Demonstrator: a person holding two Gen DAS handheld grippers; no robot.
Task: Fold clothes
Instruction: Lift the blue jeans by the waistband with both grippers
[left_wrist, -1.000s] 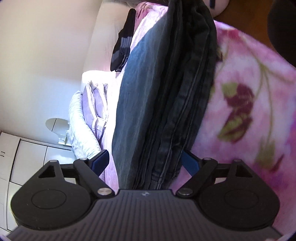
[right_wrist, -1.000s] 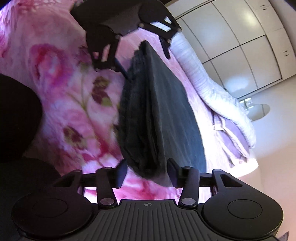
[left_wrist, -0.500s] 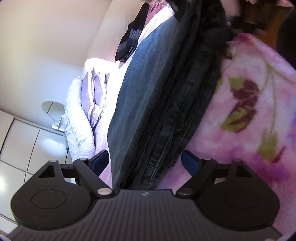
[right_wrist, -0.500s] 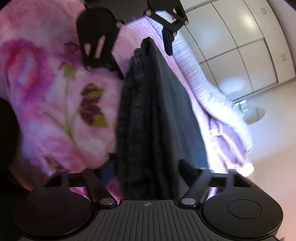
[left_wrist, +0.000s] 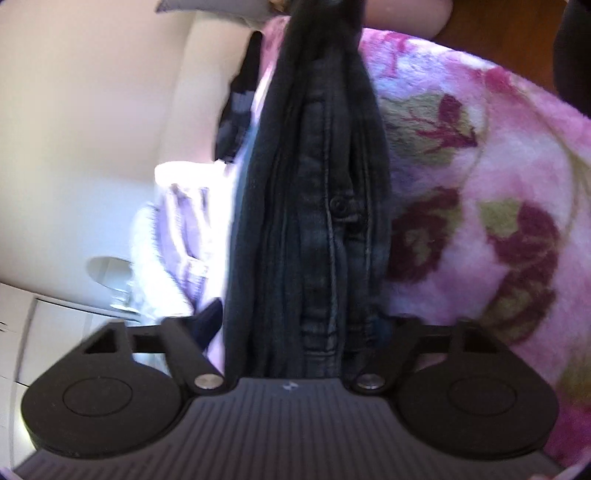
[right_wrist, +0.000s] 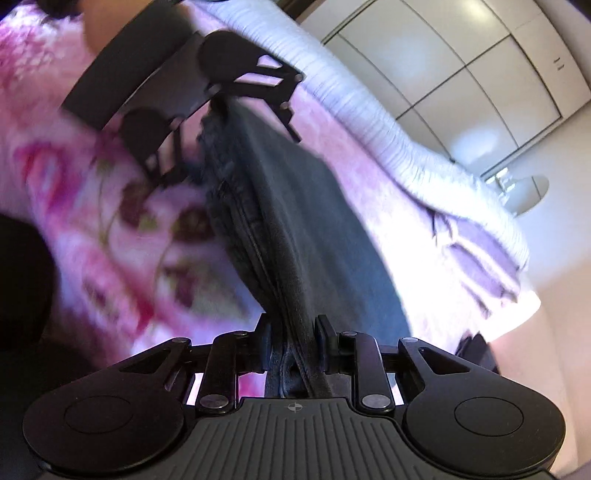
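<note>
A folded stack of dark jeans (left_wrist: 314, 221) lies on a pink floral blanket (left_wrist: 480, 184) and runs straight away from each camera. My left gripper (left_wrist: 299, 321) straddles one end of the stack. Its jaws are closing, with both pads against the denim sides. My right gripper (right_wrist: 295, 332) is at the opposite end of the jeans (right_wrist: 295, 221). Its jaws are also closing and pinch the bunched layers tightly. The right wrist view shows the left gripper (right_wrist: 229, 155) at the far end, astride the stack.
A dark striped garment (left_wrist: 240, 103) lies on the bed beyond the jeans. Lilac pillows (right_wrist: 480, 251) and a white ribbed cover (right_wrist: 369, 122) line the bed's far side. White wardrobe doors (right_wrist: 443, 74) and a round mirror (right_wrist: 528, 192) stand behind.
Both grippers have closed in on the jeans. The right jaws went from wide astride the stack to pinching it. The left pads came in against its sides.
</note>
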